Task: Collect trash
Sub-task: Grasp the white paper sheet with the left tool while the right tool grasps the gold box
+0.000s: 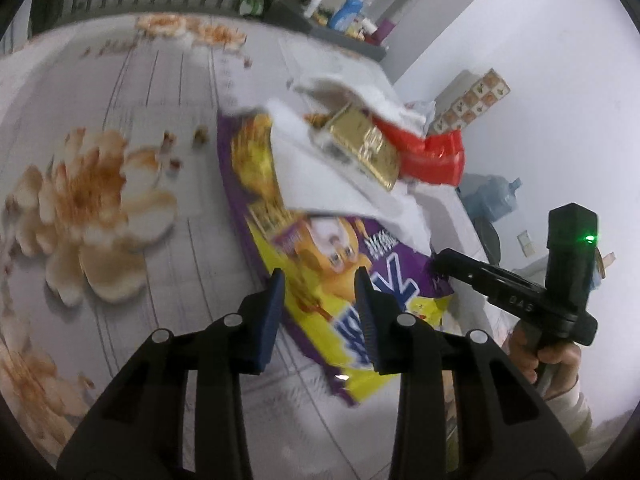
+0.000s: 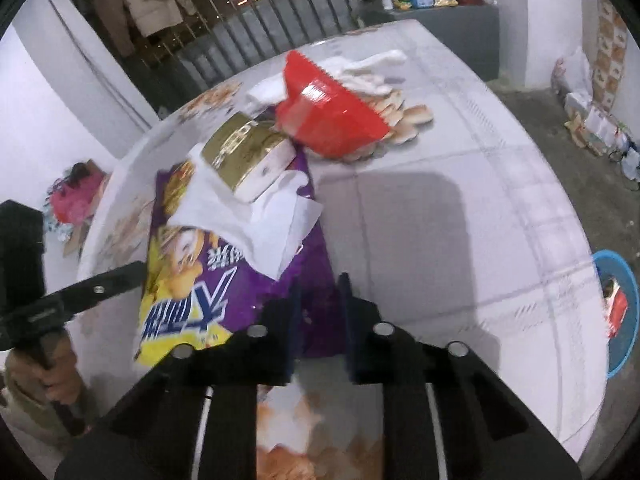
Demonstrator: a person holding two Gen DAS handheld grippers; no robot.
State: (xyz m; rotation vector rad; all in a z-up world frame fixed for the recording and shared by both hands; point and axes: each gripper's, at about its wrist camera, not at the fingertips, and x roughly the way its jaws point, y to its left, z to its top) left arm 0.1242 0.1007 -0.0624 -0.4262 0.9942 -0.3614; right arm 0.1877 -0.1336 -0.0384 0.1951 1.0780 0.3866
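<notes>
A purple and yellow snack bag [image 1: 320, 264] lies on the flowered tablecloth [image 1: 100, 200]. White tissue [image 1: 316, 168], a gold box [image 1: 364, 146] and a red wrapper [image 1: 432, 154] lie piled on its far end. My left gripper [image 1: 320, 280] is open, its jaws on either side of the bag's near part. In the right wrist view the bag [image 2: 224, 280] carries the tissue [image 2: 260, 216] and gold box [image 2: 244, 156], with the red wrapper [image 2: 328, 116] behind. My right gripper [image 2: 320, 284] is open over the bag's purple edge.
A blue bin [image 2: 620, 312] with trash stands on the floor at the table's right. More white tissue [image 2: 368, 68] lies at the far side of the table. A cluttered grey shelf [image 2: 432, 4] stands behind. The other gripper shows in the left wrist view [image 1: 520, 288].
</notes>
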